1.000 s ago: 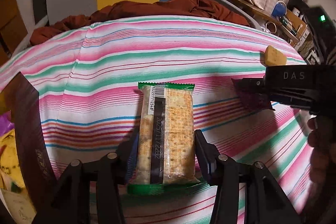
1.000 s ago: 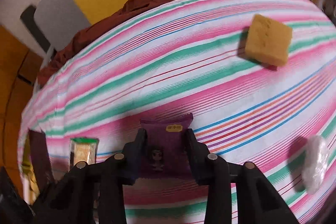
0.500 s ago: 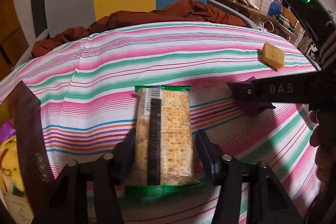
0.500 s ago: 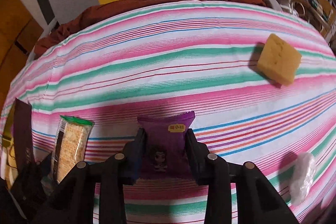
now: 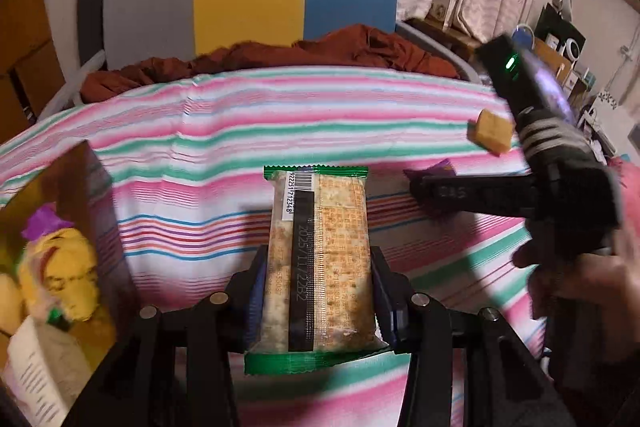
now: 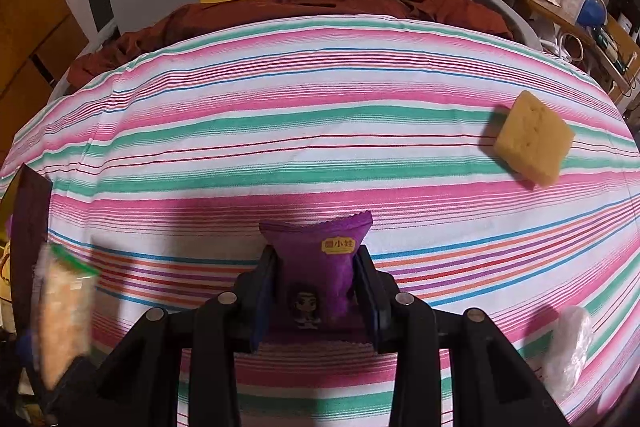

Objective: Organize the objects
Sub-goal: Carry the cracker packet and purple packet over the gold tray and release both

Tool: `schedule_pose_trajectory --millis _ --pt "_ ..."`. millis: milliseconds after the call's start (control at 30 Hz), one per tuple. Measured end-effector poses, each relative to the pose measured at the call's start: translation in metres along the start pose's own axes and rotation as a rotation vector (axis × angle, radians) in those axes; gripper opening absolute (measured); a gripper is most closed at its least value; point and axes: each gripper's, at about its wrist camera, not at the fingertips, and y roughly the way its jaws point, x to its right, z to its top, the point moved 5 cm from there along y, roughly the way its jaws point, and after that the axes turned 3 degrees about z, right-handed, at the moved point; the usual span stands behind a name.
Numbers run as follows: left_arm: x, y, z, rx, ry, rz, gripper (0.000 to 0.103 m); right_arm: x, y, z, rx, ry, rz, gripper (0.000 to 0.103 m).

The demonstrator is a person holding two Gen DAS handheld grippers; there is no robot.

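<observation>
Left gripper (image 5: 318, 291) squeezes cracker pack (image 5: 319, 259), lifted above striped cloth (image 5: 224, 155). Pack shows barcode, date "2025/11/22".
Right gripper (image 6: 318, 291) squeezes purple snack bag (image 6: 320, 267); yellow label, cartoon figure.
Only left view: box (image 5: 60, 255) with yellow snacks, hand (image 5: 584, 279).
Only right view: clear wrapped thing (image 6: 568, 339).
Both: yellow sponge (image 6: 532, 139).

Cracker packet (image 5: 320, 259), centre of left wrist view: white barcode label at upper left of wrapper, digits beside bars read roughly "92251712348". Black strip down wrapper middle carries date-like print "2025/11/2262"; last digits unsure. Fainter print left of strip, unreadable.

Right gripper (image 5: 416, 187), right of same view: pale letters "DAS" on black finger (image 5: 472, 193), blurred.

Purple snack packet (image 6: 320, 267), centre of right wrist view: yellow badge with 3 Chinese characters, middle one "小"; cartoon figure below.
</observation>
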Motion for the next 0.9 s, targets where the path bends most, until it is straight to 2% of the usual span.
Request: schedule_pose_trajectory --millis 300,600,900 --pt "-0.032 -0.075 0.008 0.151 0.015 0.086 0.047 -0.016 -0.001 -0.005 0.013 -0.036 0.03 0.037" --pt "-0.081 -0.118 -0.002 0.194 -0.054 0.142 0.047 -0.039 -0.006 -0.016 0.0 -0.053 0.121 0.037" --pt "-0.129 -0.144 -0.019 0.227 -0.139 0.179 0.047 -0.086 -0.035 -0.033 0.025 -0.084 0.223 0.036"
